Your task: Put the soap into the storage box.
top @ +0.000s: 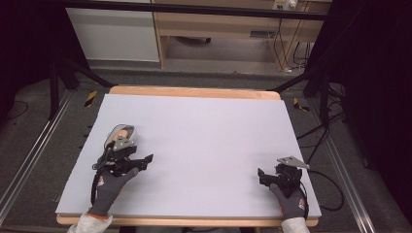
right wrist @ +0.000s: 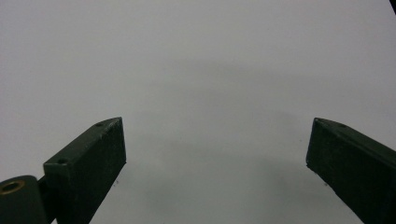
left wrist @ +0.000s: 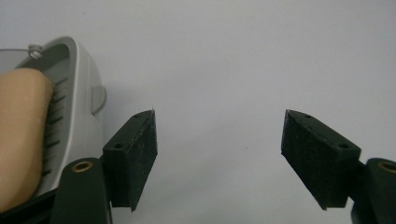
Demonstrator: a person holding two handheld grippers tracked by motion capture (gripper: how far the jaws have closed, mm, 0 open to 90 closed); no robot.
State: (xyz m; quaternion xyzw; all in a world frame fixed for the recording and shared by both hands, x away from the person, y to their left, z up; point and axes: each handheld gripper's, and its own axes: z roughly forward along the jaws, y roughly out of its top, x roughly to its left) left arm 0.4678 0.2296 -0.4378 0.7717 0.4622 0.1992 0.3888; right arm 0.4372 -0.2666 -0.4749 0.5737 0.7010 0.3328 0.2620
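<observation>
A grey plastic holder (top: 121, 134) with a clear cover lies on the white board (top: 209, 131) at the left. A tan rounded piece (top: 126, 130) rests inside it. My left gripper (top: 144, 162) sits just in front of the holder, open and empty, with its jaws turned to the right. In the left gripper view the holder (left wrist: 81, 88) and the tan piece (left wrist: 21, 135) lie just left of the left jaw, and my left gripper (left wrist: 219, 116) has bare board in its gap. My right gripper (top: 263, 175) rests open and empty at the front right, (right wrist: 218, 123) over bare board.
The board covers a wooden table whose rim (top: 194, 91) shows at the far edge. Black frame legs (top: 53, 82) and cables (top: 330, 189) stand on the floor around the table. A wooden cabinet (top: 223, 29) lies beyond.
</observation>
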